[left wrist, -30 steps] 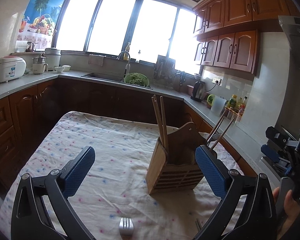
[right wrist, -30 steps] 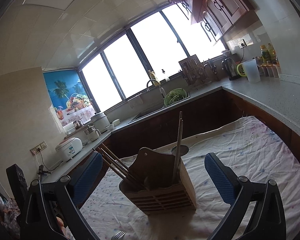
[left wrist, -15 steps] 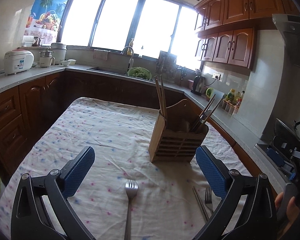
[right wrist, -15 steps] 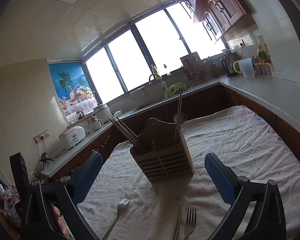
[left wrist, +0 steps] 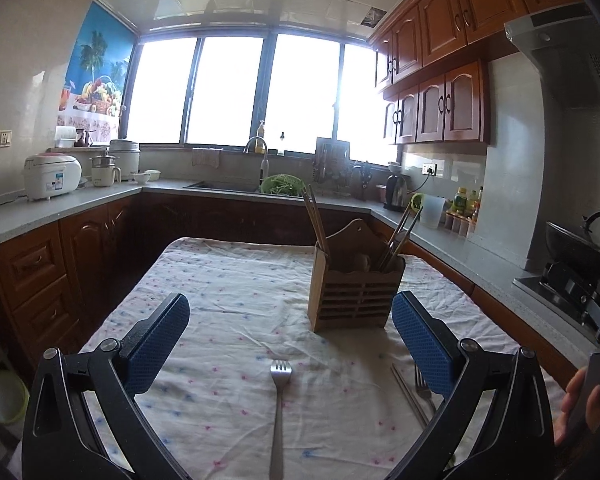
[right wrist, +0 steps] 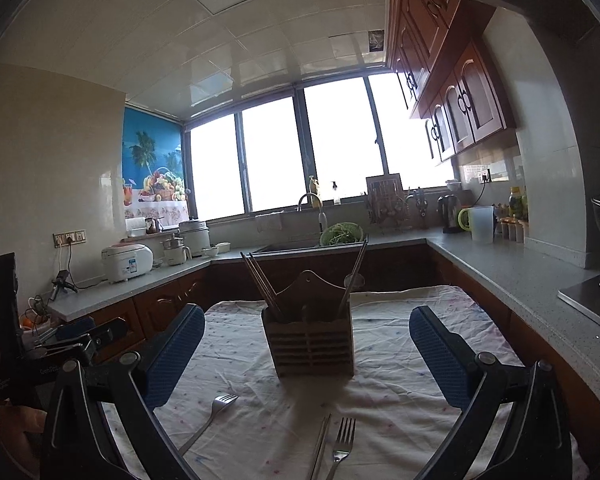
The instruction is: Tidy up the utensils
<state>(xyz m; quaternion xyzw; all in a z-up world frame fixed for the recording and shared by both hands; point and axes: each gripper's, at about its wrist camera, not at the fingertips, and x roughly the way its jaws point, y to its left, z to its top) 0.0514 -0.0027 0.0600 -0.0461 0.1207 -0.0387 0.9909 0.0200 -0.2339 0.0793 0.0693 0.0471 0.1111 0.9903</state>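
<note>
Both hand-held grippers pulled back from wooden utensil holder point(left wrist: 356, 292), now mid-frame on table point(left wrist: 228, 292). Left hand-held gripper point(left wrist: 290, 334) and right hand-held gripper point(right wrist: 306, 350) wide, empty. Fork point(left wrist: 279, 408) lower centre; second fork point(right wrist: 342, 442) and chopsticks point(right wrist: 319, 450) lie loose. Likely next: descend, grasp fork handle.

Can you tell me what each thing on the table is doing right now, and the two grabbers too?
Left gripper: open, empty.
Right gripper: open, empty.
Wooden holder: upright on the cloth, chopsticks leaning out of both ends.
Left fork: lying flat on the cloth, tines toward the holder.
Right fork: lying flat, beside the loose chopsticks.
Loose chopsticks: lying flat, not in the holder yet.
Tablecloth: spread out, wrinkled.
</note>
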